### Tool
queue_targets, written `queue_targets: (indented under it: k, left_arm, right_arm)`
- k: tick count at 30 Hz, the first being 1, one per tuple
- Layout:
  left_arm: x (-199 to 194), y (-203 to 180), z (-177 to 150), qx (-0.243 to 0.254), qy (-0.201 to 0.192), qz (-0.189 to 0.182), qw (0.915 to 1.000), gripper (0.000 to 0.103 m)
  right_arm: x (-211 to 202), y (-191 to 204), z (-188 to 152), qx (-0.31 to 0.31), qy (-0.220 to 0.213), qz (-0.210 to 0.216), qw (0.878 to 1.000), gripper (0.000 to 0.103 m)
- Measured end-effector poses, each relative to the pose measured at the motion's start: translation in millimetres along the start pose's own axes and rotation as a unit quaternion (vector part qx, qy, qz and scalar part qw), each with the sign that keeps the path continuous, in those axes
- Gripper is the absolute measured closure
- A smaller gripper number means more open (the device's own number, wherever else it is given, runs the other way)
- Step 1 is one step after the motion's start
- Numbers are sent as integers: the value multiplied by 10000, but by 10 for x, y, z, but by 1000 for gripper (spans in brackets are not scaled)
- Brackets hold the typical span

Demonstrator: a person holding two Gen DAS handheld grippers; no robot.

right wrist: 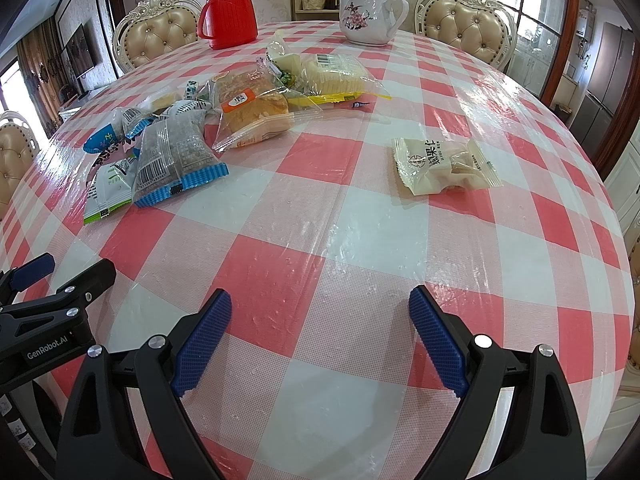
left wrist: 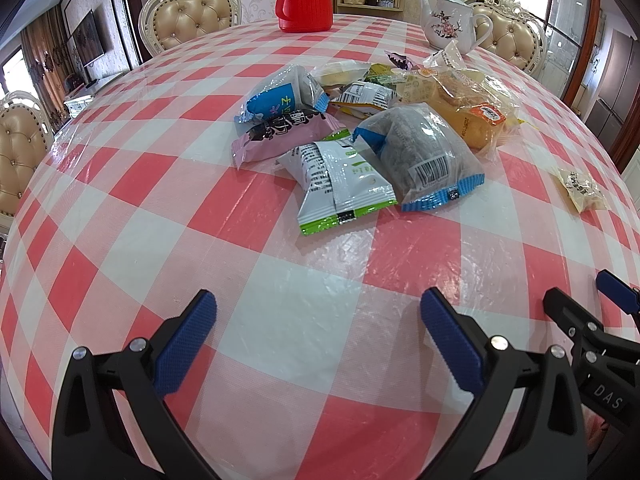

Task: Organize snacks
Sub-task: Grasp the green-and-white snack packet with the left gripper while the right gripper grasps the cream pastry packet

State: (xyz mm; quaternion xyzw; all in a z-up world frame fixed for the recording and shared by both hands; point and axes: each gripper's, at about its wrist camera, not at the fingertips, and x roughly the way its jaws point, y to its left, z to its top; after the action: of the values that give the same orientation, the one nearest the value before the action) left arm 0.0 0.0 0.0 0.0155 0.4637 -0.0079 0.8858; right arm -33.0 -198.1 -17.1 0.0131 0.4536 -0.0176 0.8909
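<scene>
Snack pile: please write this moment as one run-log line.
left gripper open, empty | right gripper open, empty | snack pile untouched | cream packet apart

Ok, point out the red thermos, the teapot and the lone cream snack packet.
red thermos (right wrist: 228, 12): right wrist view, ribbed body.
teapot (right wrist: 362, 14): right wrist view, flowered belly.
lone cream snack packet (right wrist: 444, 164): right wrist view, wrapper middle.

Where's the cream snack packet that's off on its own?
The cream packet lies flat on the tablecloth, alone to the right of the snack pile, ahead of the right hand-held gripper. In the left wrist view it sits near the right edge.
</scene>
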Motion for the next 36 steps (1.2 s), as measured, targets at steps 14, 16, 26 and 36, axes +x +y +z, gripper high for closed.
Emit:
queue_targets:
  k: [14,16,26,36]
  left_arm:
    - [-31,99,-2,249,189,-464,9984,1]
    - [-33,265,38,-57,133,-572,9983,1]
    - [-59,441,318,-634,-91,-336,9974,1]
    - [312,160,767,-926,-82,169,9955,1]
  right_arm:
    - [-13,-7,-6,-272,63,187,9994,16]
    - [0,5,5,-427,90,308,9986,16]
    - [-446,-508,328,413,-898,1125,9887,17]
    - [-384,-1482,349,908,-831,170,9922,16]
